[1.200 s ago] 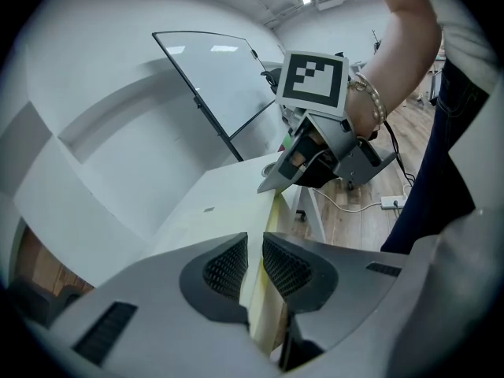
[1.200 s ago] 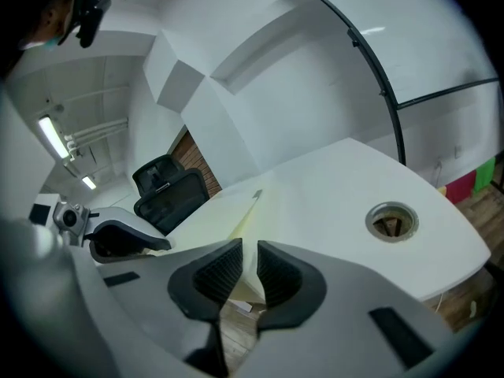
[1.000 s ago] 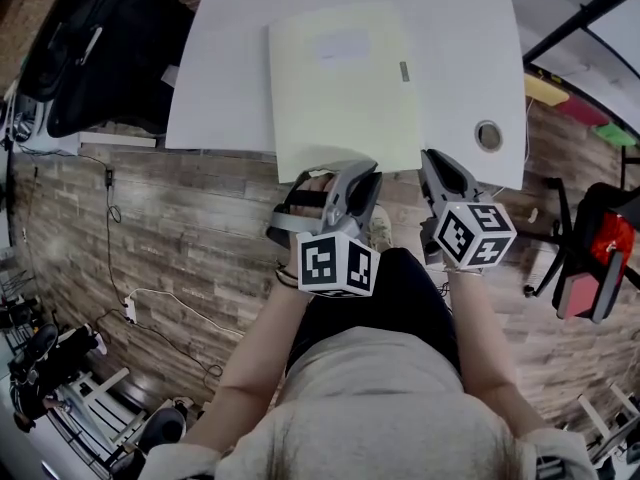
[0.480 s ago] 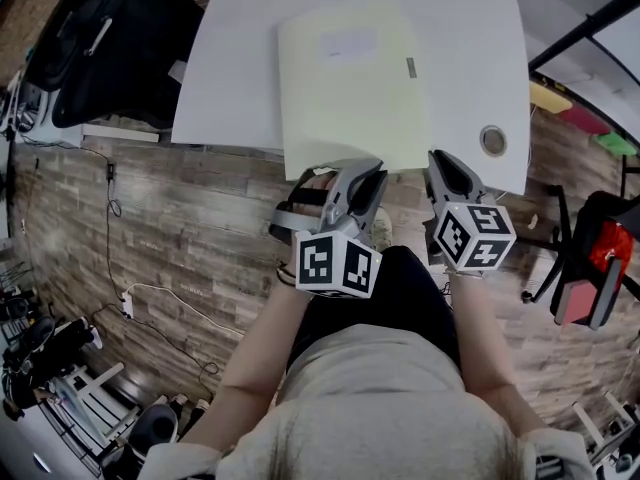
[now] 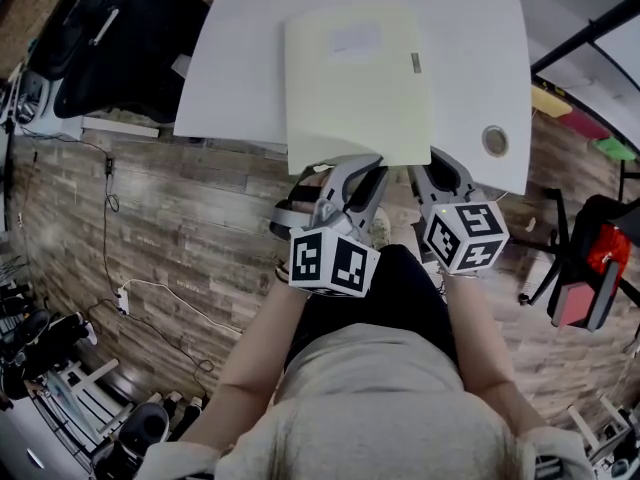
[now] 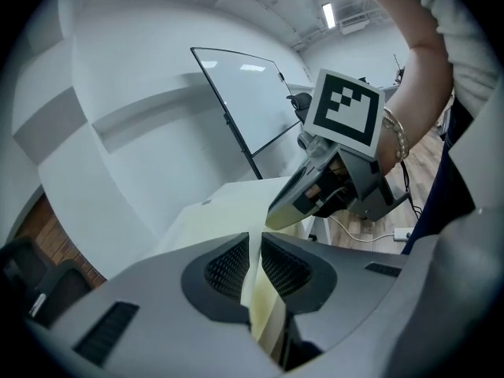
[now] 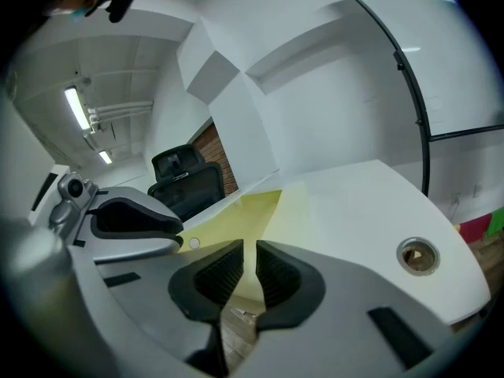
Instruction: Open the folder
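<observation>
Yellow folder (image 5: 355, 83) overhangs the near edge of the white table (image 5: 240, 78) at 12 o'clock. The left gripper (image 5: 368, 168) pinches its edge. The right gripper (image 5: 436, 164) has its jaws a slit apart, grip unclear. Black chair (image 5: 110, 38) at 10 o'clock; plank floor (image 5: 180, 218).

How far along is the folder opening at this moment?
Done: the left claw is shut on the near edge of the pale yellow folder, which overhangs the white table. In hand: the right claw sits at its near right corner; a grip there is unclear. Left: it lies flat and closed, so opening it remains.
</observation>
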